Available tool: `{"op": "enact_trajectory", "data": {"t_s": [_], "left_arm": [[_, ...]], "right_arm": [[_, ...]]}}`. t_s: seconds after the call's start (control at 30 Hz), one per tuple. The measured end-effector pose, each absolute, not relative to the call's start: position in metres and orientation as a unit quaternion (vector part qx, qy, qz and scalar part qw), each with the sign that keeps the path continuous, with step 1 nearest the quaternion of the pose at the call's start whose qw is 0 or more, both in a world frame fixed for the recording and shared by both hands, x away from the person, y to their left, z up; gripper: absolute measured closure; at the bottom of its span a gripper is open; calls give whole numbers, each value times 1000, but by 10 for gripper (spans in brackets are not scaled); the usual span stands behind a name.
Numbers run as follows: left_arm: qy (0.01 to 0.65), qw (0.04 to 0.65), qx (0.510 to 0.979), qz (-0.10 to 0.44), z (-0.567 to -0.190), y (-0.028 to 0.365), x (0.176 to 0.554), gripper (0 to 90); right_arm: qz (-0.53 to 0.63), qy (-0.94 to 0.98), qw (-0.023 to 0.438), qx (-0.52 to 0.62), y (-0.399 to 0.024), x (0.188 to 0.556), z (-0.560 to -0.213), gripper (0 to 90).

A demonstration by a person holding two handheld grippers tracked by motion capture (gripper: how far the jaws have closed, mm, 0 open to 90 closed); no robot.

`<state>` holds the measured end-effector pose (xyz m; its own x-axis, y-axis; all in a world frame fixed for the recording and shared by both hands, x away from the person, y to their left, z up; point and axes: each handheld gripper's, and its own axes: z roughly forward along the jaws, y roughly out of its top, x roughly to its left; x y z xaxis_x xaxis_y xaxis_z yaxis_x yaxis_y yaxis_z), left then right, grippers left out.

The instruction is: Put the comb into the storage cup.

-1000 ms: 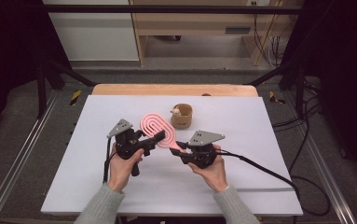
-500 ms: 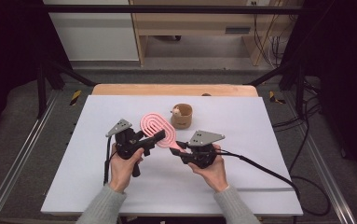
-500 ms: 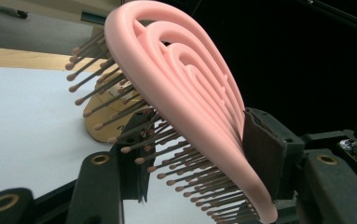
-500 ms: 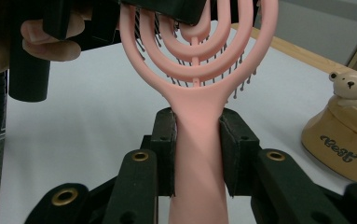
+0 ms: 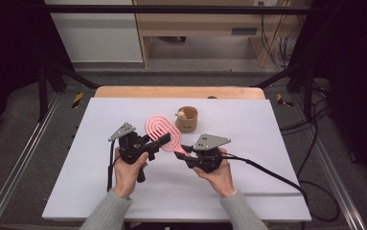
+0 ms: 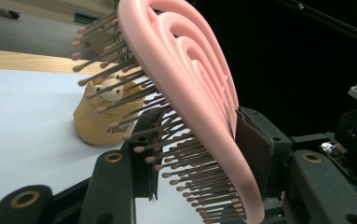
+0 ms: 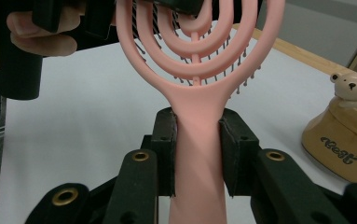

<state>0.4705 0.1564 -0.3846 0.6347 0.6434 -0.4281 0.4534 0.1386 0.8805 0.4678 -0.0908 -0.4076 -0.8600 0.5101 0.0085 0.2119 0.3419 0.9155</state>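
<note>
Room: dark surroundings, a pale cabinet and a wooden shelf unit stand beyond the table's far edge.
Table (image 5: 267, 191): white top with a wooden strip along the far side, metal rails on either flank.
Left hand (image 5: 126, 172): comes in from the bottom in a grey sleeve and grasps the left gripper (image 5: 164, 139), with a cable trailing down beside the wrist.
Left gripper state: its jaws have just been closing around the head of the pink hairbrush (image 5: 161, 131); in the left gripper view one pad lies against the smooth back of the head (image 6: 204, 93) and the other sits among the bristles, so it pinches the head.
Pink hairbrush: held above the table between the two grippers, an oval head of concentric loops, bristles with pale tips, handle pointing toward the right gripper.
Right gripper (image 5: 183, 149): its pads are pressed against both sides of the brush handle (image 7: 198, 154), a firm pinch just below the head.
Right hand (image 5: 217, 172): wraps the gripper body, with a cable running off to the right over the table.
Wooden cup (image 5: 187, 119): tan, with a small bear figure on its rim, stands on the table just beyond the brush head, apart from it.
</note>
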Motion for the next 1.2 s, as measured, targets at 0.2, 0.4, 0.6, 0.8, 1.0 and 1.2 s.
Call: {"op": "enact_trajectory", "data": {"t_s": [0.2,0.4,0.6,0.8,1.0,1.2], "left_arm": [[414,634,649,75,-383,154,467,559],[406,640,648,72,-378,151,464,591],[400,643,649,72,-376,148,462,616],[395,643,651,81,-375,146,460,620],[388,641,657,85,-373,143,458,626],[385,640,659,88,-372,141,457,628]], "right_arm": [[527,808,141,222,-90,468,-408,702],[526,810,139,219,-90,468,-409,704],[525,811,138,218,-89,468,-409,705],[525,812,136,217,-89,468,-409,704],[523,813,135,215,-89,468,-410,703],[522,814,134,216,-90,468,-409,701]]}}
